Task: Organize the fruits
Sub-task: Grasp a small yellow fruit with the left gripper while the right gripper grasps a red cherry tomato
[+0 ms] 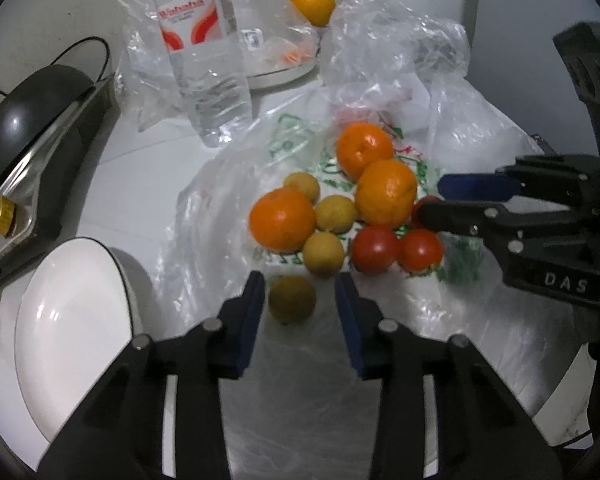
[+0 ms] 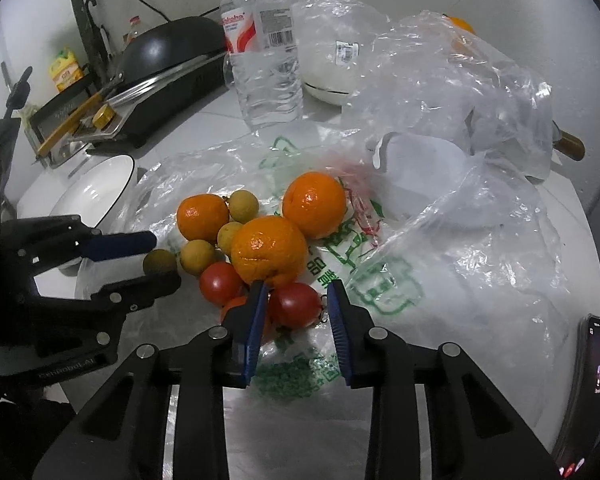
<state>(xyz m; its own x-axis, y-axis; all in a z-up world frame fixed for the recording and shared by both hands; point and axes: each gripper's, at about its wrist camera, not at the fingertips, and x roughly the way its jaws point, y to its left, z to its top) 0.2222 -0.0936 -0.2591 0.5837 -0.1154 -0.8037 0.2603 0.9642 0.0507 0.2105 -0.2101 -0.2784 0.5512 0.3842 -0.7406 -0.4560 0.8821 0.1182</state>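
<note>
Fruit pile sits loose on a flattened printed plastic bag (image 2: 340, 256), mid-table: three oranges (image 2: 269, 250), four small yellow-brown fruits (image 1: 323, 254), three tomatoes (image 2: 294, 305), most of them touching.

Left gripper (image 1: 300, 300): jaws apart, straddling the nearest yellow-brown fruit (image 1: 292, 299), not closed on it. Right gripper (image 2: 298, 308): jaws apart around a tomato, no grip yet as far as the fisheye lets me judge.

White bowl (image 1: 72, 320) beside the pile holds nothing visible. One more orange (image 1: 314, 4) lies far off behind crumpled clear bags (image 2: 460, 80) and a water bottle (image 1: 204, 60).

Judgement: sorting barely begun; nearly all fruit left to move.
</note>
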